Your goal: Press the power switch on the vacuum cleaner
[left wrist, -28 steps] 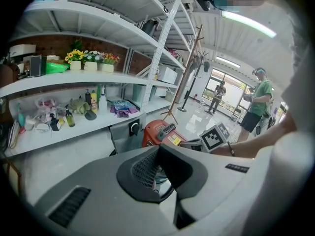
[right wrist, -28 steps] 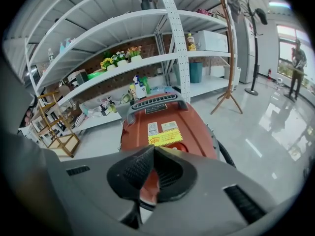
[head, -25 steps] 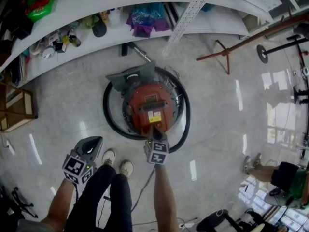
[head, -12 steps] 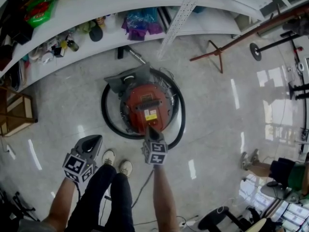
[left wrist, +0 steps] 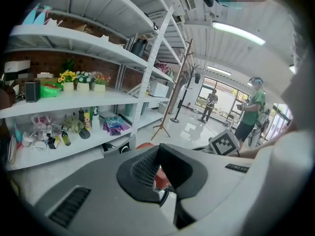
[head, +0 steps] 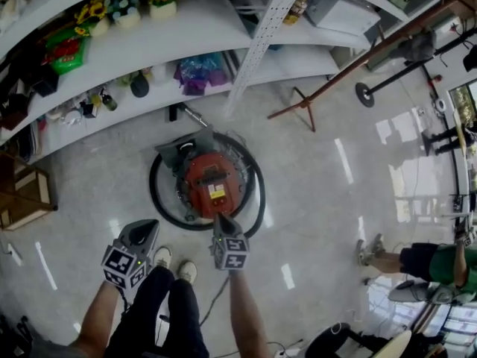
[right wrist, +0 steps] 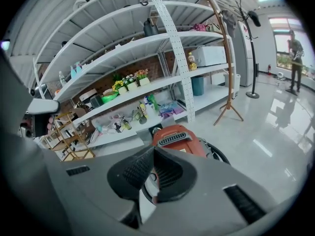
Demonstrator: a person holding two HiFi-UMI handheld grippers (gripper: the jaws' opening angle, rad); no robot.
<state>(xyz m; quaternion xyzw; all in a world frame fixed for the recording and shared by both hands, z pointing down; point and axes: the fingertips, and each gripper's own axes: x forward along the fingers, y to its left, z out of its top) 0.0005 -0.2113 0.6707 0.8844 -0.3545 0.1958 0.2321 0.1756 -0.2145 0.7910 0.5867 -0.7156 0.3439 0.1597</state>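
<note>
The red vacuum cleaner stands on the pale floor with its black hose coiled round it; a yellow label shows on its top. My right gripper is shut, empty, and points at the vacuum's near edge. In the right gripper view the vacuum rises just beyond the closed right gripper. My left gripper hangs shut to the left of the vacuum, above my shoes. The left gripper view has the closed left gripper low, with a bit of the red vacuum over it.
White shelves with bottles, flowers and bags run behind the vacuum. A wooden coat stand leans at the right. A person in green stands far right. A wooden frame is at the left. A cord trails by my legs.
The head view has pulled back and the vacuum looks smaller. My right gripper's tip lay over the vacuum's near part and is now at its near edge. The left gripper has hardly moved.
</note>
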